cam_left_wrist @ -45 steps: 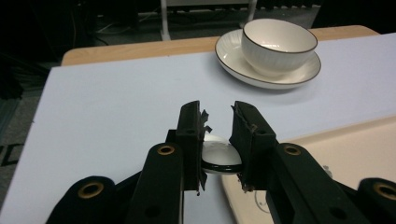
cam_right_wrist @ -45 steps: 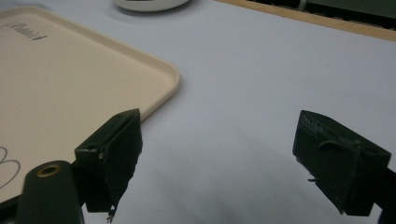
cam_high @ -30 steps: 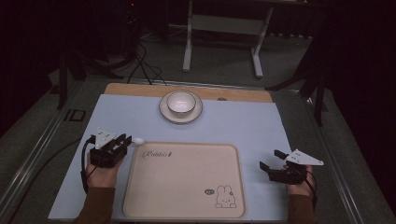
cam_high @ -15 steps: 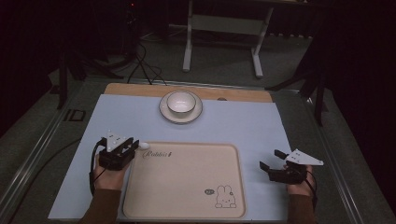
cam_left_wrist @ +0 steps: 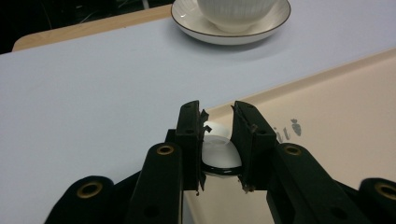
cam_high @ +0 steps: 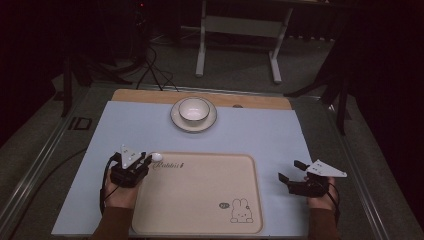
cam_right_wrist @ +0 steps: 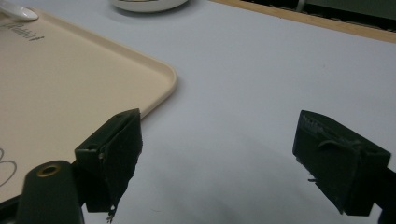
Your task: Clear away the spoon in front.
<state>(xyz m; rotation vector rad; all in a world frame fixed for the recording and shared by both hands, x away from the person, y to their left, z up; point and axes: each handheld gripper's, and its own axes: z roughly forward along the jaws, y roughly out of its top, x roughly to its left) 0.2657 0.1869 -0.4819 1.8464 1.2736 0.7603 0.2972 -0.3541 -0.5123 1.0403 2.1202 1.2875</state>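
A white spoon [cam_left_wrist: 217, 147] is clamped between the jaws of the left gripper [cam_high: 145, 161] at the far left corner of the beige tray [cam_high: 200, 200]. The right gripper [cam_high: 289, 172] is held with jaws wide apart over the pale mat [cam_high: 265, 135], just right of the tray. A bowl [cam_high: 194, 110] is seen on a saucer [cam_high: 176, 120] beyond

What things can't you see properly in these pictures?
- White spoon: in the left gripper view the black fingers cover its handle.
- Bowl: the top edge of that view cuts it off.
- Inside the bowl: too small in the high view to tell if it holds anything.
- Writing on the tray: too small and blurry to read.
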